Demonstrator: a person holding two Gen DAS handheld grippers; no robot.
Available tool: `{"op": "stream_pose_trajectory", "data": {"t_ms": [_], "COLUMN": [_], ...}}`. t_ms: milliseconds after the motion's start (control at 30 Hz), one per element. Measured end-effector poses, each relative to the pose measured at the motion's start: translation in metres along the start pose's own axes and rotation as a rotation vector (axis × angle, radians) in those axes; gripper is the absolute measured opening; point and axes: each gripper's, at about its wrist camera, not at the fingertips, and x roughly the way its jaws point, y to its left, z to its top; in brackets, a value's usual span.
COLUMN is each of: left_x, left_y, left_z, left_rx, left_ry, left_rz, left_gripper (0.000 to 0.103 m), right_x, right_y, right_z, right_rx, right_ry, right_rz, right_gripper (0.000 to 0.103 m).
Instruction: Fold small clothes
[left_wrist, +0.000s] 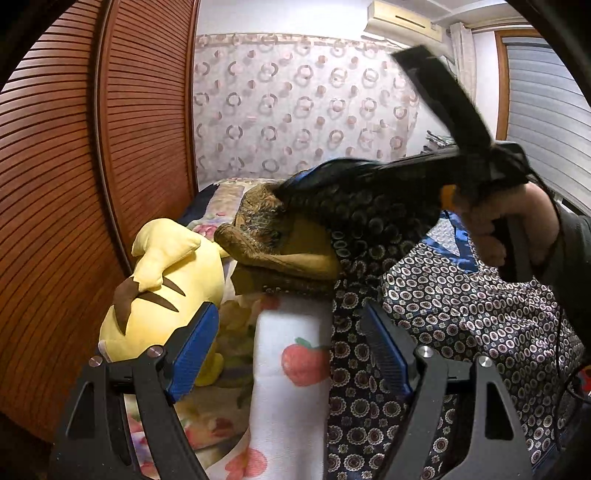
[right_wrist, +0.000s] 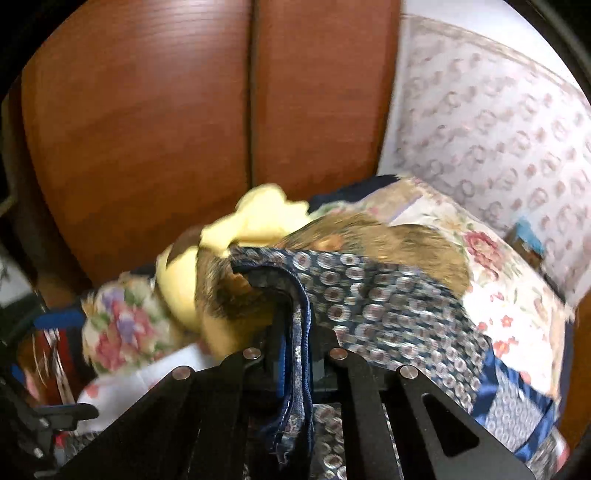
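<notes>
A dark navy garment with small ring prints (left_wrist: 461, 306) lies spread over the bed at the right, with a blue satin trim. My right gripper (right_wrist: 295, 354) is shut on a bunched edge of this garment (right_wrist: 388, 306) and holds it lifted; in the left wrist view it appears blurred (left_wrist: 424, 181) with the cloth hanging from it. My left gripper (left_wrist: 291, 350) is open and empty, low over a white fruit-print cloth (left_wrist: 291, 369), with its right finger (left_wrist: 384, 350) against the garment's hanging edge.
A yellow plush toy (left_wrist: 166, 288) lies at the left by the brown louvred wardrobe doors (left_wrist: 92, 166). A brown patterned cushion (left_wrist: 280, 236) sits behind the garment. A floral bedspread (right_wrist: 498, 288) covers the bed. A patterned curtain (left_wrist: 295, 110) hangs behind.
</notes>
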Motion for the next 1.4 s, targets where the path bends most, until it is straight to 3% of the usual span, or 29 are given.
{"op": "stream_pose_trajectory", "data": {"t_ms": [133,267,333,433,467,733,1000,1133,1200,1300,1400], "left_x": [0.002,0.008,0.013,0.023,0.028,0.055,0.070,0.077,0.078,0.082,0.088], "left_y": [-0.006,-0.012,-0.017,-0.022,-0.025,-0.036,-0.029,-0.028,-0.027,-0.027,-0.029], "left_z": [0.005,0.011,0.016,0.023,0.026,0.050,0.058,0.057,0.059,0.064,0.069], "left_rx": [0.005,0.013,0.015,0.019,0.025,0.093,0.089,0.091,0.093,0.092,0.095], "left_ry": [-0.009,-0.008,-0.011,-0.007,-0.004,0.014,0.033,0.059,0.063,0.066,0.069], "left_rz": [-0.009,-0.020,-0.032,-0.041,-0.042,-0.039,-0.030,-0.022,-0.021,-0.022,-0.021], "left_gripper": [0.081,0.081,0.081,0.081,0.081,0.081,0.081,0.081,0.081,0.081,0.081], "right_x": [-0.019,-0.023,-0.022,-0.022,-0.023,-0.036,0.011,0.032,0.051,0.063,0.064], "right_y": [-0.035,-0.052,-0.057,-0.063,-0.064,-0.065,-0.060,-0.058,-0.062,-0.075,-0.092], "right_z": [-0.022,-0.050,-0.061,-0.070,-0.071,-0.078,-0.077,-0.077,-0.079,-0.072,-0.068], "right_rx": [0.152,0.229,0.242,0.263,0.266,0.249,0.119,0.075,0.026,0.027,0.057], "right_ry": [-0.029,0.004,0.014,0.008,0.000,-0.032,0.019,0.051,0.087,0.088,0.075], "right_rz": [-0.042,-0.070,-0.104,-0.113,-0.124,-0.087,0.073,0.082,0.040,0.021,-0.009], "right_gripper": [0.007,0.011,0.029,0.047,0.047,0.048,0.047,0.047,0.047,0.029,0.024]}}
